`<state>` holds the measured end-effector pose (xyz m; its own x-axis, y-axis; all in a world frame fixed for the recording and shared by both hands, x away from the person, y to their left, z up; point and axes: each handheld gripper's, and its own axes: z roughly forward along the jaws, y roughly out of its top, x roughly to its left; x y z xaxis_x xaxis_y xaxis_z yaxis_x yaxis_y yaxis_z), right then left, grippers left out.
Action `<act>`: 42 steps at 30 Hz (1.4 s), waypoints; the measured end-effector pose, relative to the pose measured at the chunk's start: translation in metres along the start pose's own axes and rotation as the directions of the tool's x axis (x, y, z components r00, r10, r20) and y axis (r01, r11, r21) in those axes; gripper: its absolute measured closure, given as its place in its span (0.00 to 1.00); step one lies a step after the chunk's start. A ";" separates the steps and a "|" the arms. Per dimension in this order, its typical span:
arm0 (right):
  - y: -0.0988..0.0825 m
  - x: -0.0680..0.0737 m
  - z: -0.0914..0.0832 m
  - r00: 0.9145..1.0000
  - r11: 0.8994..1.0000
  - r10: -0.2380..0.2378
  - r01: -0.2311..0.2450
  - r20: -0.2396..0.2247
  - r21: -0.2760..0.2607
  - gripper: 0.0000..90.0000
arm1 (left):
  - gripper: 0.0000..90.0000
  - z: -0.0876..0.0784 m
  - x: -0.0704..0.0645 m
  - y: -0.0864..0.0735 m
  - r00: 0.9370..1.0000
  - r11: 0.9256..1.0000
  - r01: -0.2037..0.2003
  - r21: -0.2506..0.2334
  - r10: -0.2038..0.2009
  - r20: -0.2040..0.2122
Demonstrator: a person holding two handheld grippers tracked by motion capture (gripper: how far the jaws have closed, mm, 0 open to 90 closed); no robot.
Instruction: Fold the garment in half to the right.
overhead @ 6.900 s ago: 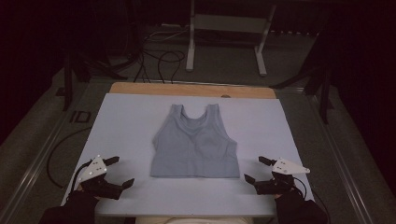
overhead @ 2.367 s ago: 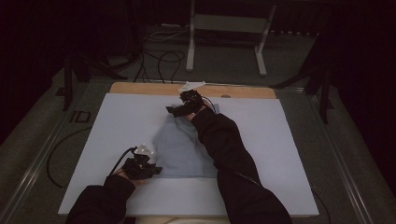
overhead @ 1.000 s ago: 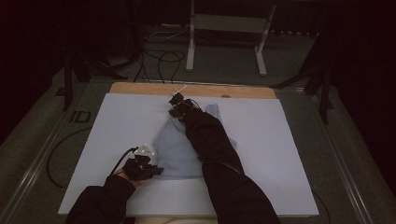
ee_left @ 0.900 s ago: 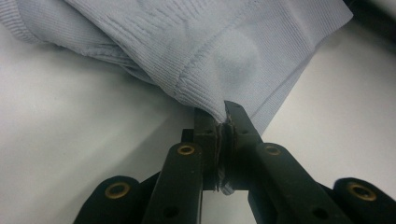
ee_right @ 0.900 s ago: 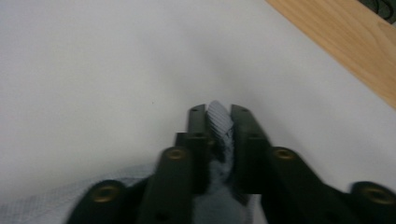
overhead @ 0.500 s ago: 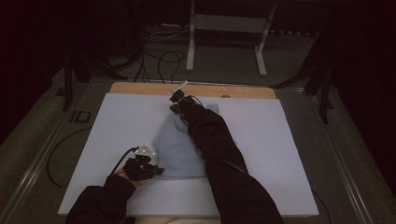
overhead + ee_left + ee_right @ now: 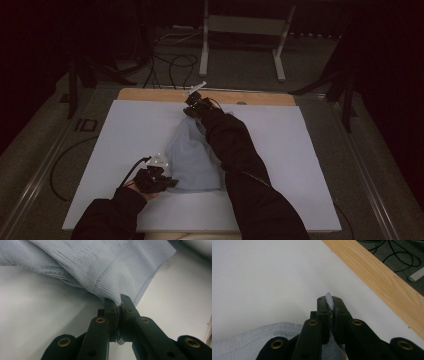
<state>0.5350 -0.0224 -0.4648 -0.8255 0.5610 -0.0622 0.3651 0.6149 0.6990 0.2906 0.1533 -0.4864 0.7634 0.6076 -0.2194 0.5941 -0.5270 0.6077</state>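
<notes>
Lying on the white sheet (image 7: 125, 135) that covers the table, the light blue tank top (image 7: 192, 160) is held at two places, and I take this garment as the landmark for all positions. The left gripper (image 7: 167, 182) is at the near left corner of the tank top, low on the sheet, and its jaws are closed tight on the ribbed hem; in the left gripper view the left gripper (image 7: 119, 308) pinches a fold of the tank top (image 7: 100, 267), which rises away from the jaws in a bunched, wrinkled way. The right gripper (image 7: 192, 102) is at the far end of the tank top, close to the wooden edge (image 7: 150, 94) of the table, with the person's dark sleeve (image 7: 235, 150) stretched across the right part of the garment. In the right gripper view the right gripper (image 7: 330, 305) has its jaws clamped on a thin strip of the tank top (image 7: 249, 340), and a small bit of cloth stands out above the tips. The wooden edge (image 7: 382, 282) runs just beyond this gripper, and black cables (image 7: 165, 60) lie on the floor farther behind the garment.
</notes>
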 end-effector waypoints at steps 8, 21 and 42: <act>0.000 -0.006 -0.015 1.000 1.000 0.006 -0.005 0.005 -0.021 0.96 | 0.97 -0.005 -0.008 0.010 1.000 1.000 -0.024 -0.019 0.024 -0.009; 0.003 -0.014 -0.045 1.000 0.996 -0.003 0.005 0.025 -0.091 0.96 | 0.97 -0.006 -0.027 0.039 0.996 0.996 -0.091 -0.011 0.091 -0.013; -0.033 -0.043 -0.086 0.997 0.988 0.069 -0.063 0.033 -0.142 0.96 | 0.97 0.016 -0.059 0.085 0.983 0.983 -0.182 -0.005 0.182 0.039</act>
<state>0.5216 -0.1149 -0.4238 -0.7837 0.6200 -0.0379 0.3518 0.4934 0.7954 0.3002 0.0625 -0.4339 0.8680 0.4780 -0.1344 0.4439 -0.6256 0.6415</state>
